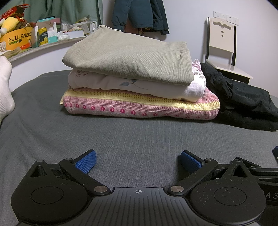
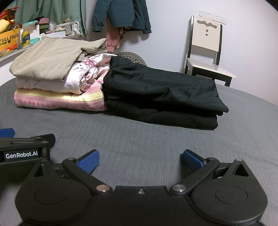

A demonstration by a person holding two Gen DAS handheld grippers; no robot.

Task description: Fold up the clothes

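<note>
A stack of folded clothes lies on the grey bedsheet [image 1: 139,139]: a beige-green top [image 1: 128,59] uppermost, a white floral garment [image 1: 132,87] under it, a pink knit with a yellow stripe [image 1: 139,109] at the bottom. Beside it on the right sit folded black clothes [image 2: 161,93], also seen in the left wrist view as black clothes [image 1: 243,104]. My left gripper [image 1: 139,160] rests low on the sheet in front of the stack, open and holding nothing. My right gripper [image 2: 139,160] is likewise open and holding nothing, short of the black pile. The left gripper's body [image 2: 22,149] shows beside it.
A cream chair [image 2: 206,57] stands against the wall at the back right. A cluttered shelf [image 1: 34,38] with boxes and a can runs along the back left. Jackets [image 2: 121,15] hang on the wall. A person's white sock [image 1: 5,87] lies at the left edge.
</note>
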